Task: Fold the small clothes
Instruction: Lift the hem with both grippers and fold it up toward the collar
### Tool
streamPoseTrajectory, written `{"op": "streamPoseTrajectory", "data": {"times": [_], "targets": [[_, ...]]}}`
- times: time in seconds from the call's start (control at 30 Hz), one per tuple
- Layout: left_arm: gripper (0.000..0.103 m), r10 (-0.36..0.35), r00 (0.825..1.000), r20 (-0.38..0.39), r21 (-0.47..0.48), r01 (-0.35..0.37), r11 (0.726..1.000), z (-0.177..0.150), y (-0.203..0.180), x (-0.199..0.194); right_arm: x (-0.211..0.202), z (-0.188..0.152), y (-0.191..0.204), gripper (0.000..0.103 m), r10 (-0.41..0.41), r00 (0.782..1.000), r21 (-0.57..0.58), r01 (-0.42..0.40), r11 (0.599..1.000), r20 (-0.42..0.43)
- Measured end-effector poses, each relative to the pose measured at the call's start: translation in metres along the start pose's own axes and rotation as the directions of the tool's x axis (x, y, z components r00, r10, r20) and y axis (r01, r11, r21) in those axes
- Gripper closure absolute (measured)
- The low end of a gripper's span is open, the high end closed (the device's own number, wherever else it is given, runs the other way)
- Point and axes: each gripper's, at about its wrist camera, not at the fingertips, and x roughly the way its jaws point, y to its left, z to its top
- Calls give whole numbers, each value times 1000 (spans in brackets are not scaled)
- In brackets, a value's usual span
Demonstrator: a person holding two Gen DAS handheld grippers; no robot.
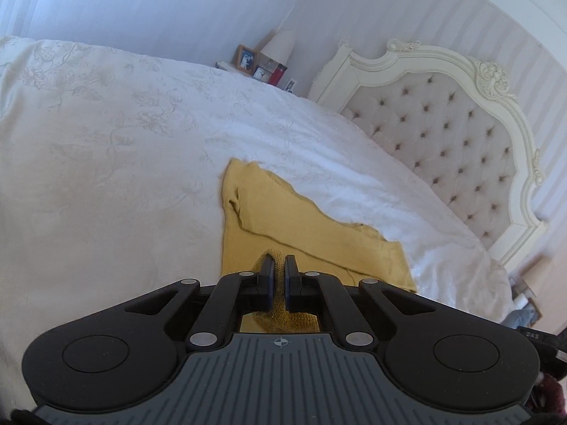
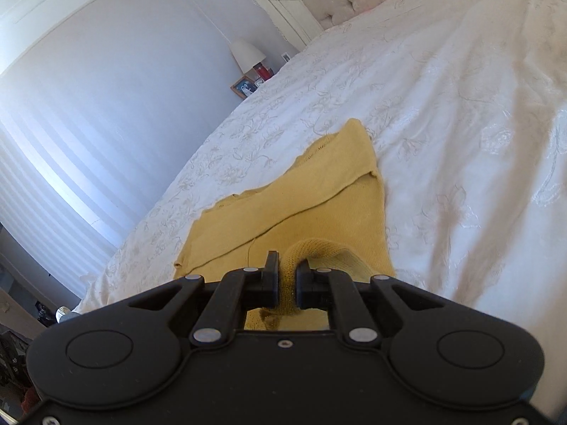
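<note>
Both claws were clenched on the same garment: the left claw (image 1: pixel 280 265) pinched a bunched edge of the yellow knit top (image 1: pixel 283 219) between its pads, and the right claw (image 2: pixel 287 265) gripped a rolled, thicker fold of the yellow knit top (image 2: pixel 283 191) near its other corner. Knit fabric filled the narrow gap between each pair of jaws, so neither grip was empty.

The top lay on the white embroidered bedspread (image 1: pixel 106 124), partly folded already, with one layer turned diagonally over the body; its near edge was lifted off the bed in the claws.

The step in hand looked like carrying that near edge over to make the next fold. To do it well, I would judge that both claws should rise and travel together at an even height, keeping the held edge taut and straight between them, so the knit does not sag in the middle or drag the layers beneath out of line. Release should come only once the edge lies square on the far part.

Its long axis ran away from the claws across the bed, the far end pointing toward the bedside lamp (image 1: pixel 280 44), with the tufted headboard (image 1: pixel 443 134) off to the right in the left wrist view.
</note>
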Motion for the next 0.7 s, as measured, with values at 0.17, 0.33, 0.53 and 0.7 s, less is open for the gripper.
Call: {"op": "streamPoseTrajectory", "data": {"times": [0.17, 0.33, 0.53, 0.7], "targets": [[98, -16, 998, 68, 3, 16, 1000, 36, -6, 27, 29, 39, 1, 87, 12, 998, -7, -11, 1000, 54], [98, -15, 995, 100, -3, 16, 1000, 69, -11, 69, 71, 78, -6, 87, 1, 996, -4, 0, 1000, 94], [98, 24, 995, 99, 16, -25, 1000, 87, -11, 128, 142, 110, -23, 87, -60, 994, 4, 60, 998, 94], [98, 98, 994, 43, -6, -98, 995, 91, 3, 179, 196, 119, -39, 87, -125, 991, 4, 125, 992, 41]]}}
